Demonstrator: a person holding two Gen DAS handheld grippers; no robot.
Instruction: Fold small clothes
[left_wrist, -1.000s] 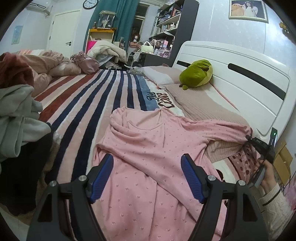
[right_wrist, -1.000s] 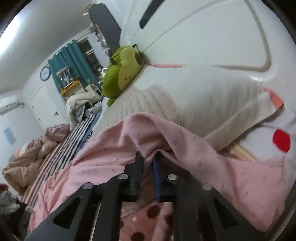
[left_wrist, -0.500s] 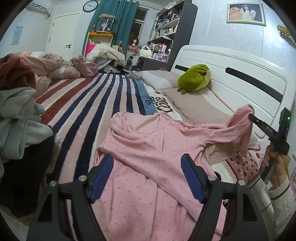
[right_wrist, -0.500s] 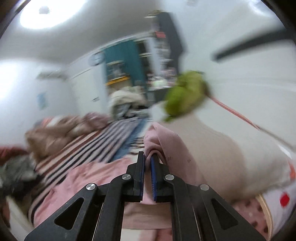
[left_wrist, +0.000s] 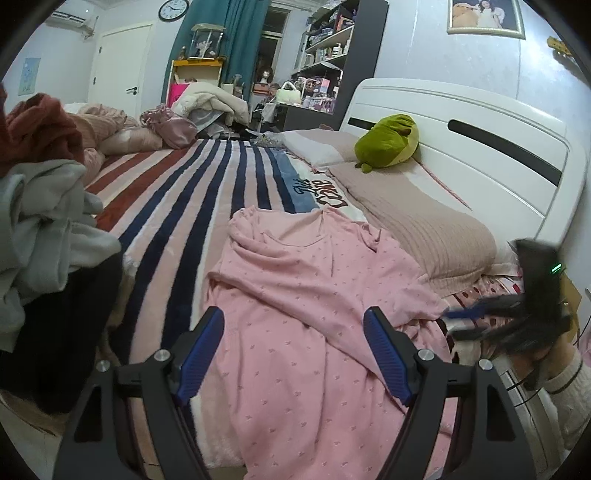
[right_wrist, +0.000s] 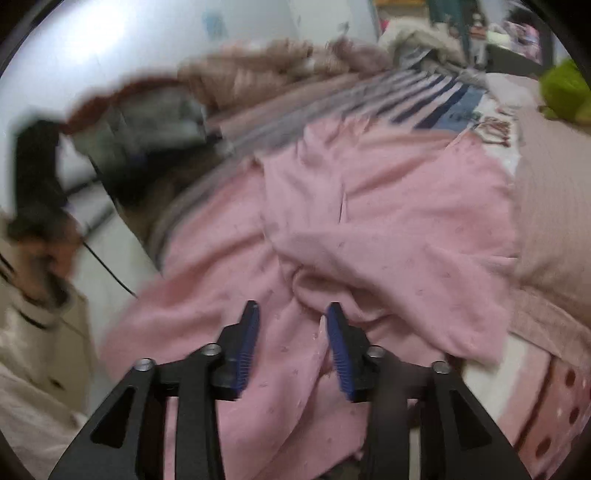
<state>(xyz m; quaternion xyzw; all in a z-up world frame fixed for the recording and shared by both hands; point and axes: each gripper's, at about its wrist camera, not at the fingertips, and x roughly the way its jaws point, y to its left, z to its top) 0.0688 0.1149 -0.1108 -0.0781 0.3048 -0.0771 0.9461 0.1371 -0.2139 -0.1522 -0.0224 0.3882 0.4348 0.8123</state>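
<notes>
Bedroom with white door (left_wrist: 123, 66), wall clock (left_wrist: 173, 8), teal curtain (left_wrist: 221, 33) and dark shelving (left_wrist: 328, 40). Bed covered by striped blanket (left_wrist: 177, 206), white headboard (left_wrist: 461, 125) at the far side, beige pillow (left_wrist: 417, 218) and green plush toy (left_wrist: 388, 142) beside it, heap of unfolded clothes (left_wrist: 40, 206) at the left edge. Pink top (left_wrist: 306, 291) spread flat on the blanket, neckline toward the pillows, one sleeve (right_wrist: 388, 258) folded across the body. Thin, soft knit by the look of it: judged light, limp, prone to wrinkling and to sliding on the plush blanket; no stiffness to hold a crease. Best taken at a hem corner, cuff or shoulder seam, pinching a single layer only. Left gripper (left_wrist: 293, 356) held wide open above the lower body of the top, nothing between the pads. Right gripper (right_wrist: 291, 345) opening over the folded sleeve, fabric below the pads but not pinched.
</notes>
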